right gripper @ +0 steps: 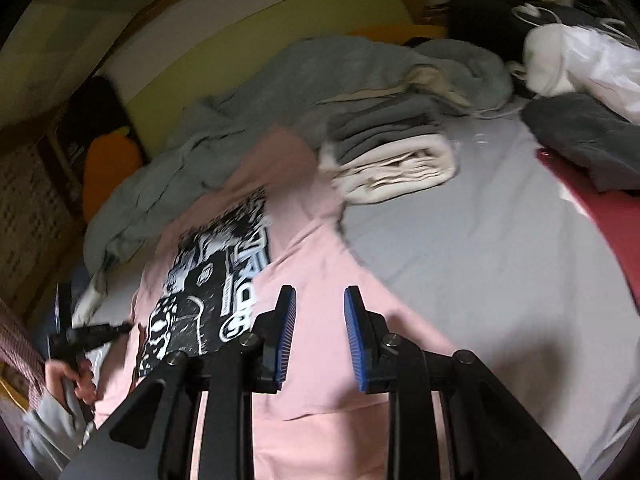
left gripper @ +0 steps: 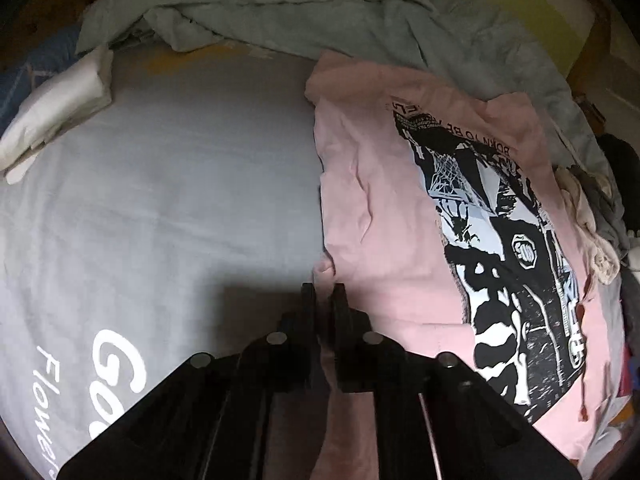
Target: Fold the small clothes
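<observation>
Left wrist view: left gripper [left gripper: 323, 292] was clenched on the near left edge of the pink tee [left gripper: 384, 216], which lay print-up on the grey sheet [left gripper: 160, 184], long axis running away from the camera. Right gripper [right gripper: 320, 300] hung released above the tee's [right gripper: 320, 264] right side, not touching; left was nearer, already holding.
</observation>
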Tool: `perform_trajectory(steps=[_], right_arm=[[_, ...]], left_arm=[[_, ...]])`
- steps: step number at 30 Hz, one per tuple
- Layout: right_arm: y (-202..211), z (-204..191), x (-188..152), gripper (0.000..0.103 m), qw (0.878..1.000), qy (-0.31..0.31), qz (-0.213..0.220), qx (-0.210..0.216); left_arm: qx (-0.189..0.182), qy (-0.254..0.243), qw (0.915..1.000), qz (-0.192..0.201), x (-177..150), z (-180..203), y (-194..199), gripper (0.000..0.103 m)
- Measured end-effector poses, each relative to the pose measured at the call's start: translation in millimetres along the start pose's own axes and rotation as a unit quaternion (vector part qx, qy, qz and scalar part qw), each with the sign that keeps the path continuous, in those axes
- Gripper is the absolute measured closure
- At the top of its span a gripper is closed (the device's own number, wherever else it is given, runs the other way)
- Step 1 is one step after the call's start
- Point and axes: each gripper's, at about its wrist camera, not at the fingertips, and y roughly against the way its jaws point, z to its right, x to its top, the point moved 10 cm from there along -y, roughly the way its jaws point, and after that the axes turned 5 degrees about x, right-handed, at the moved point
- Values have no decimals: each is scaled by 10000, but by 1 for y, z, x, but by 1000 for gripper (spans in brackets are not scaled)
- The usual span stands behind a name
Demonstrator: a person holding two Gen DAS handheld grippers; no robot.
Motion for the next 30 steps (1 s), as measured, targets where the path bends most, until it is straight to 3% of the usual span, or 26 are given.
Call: perform_trajectory(steps=[3, 6, 11, 15, 18, 20, 26, 29, 30], right_arm=[[11, 12, 9, 77, 9999, -13, 73, -82], [20, 19, 11, 77, 9997, 153, 24, -186], [31, 50, -14, 77, 9920, 480, -700, -935], [35, 65, -34, 77, 9904, 492, -1043, -764], [32, 76, -36, 77, 9909, 236, -1071, -783], [28, 77, -37, 77, 9906, 56, -1091, -817], [19, 69, -48, 77, 9911, -167, -1237, -463], [14, 65, -65, 63, 9865, -500, -1560, 12], [15, 65, -69, 62, 9860, -574, -1564, 28]], left_arm=[[87, 0, 9999, -80, -7, 2, 13, 88], [130, -194, 9996, 186, -12, 7, 41, 79], [222, -223, 9972, 680, -38, 4, 94, 65], [586, 207, 9953, 738, -86, -15, 111, 64], [488, 321, 9964, 611, -117, -14, 114, 64], [105, 441, 9976, 520, -130, -7, 119, 64], [-8, 694, 9954, 658, -150, -6, 134, 64], [-382, 948, 9940, 391, -167, 3, 129, 64], [-539, 999, 9931, 298, -174, 8, 127, 64]])
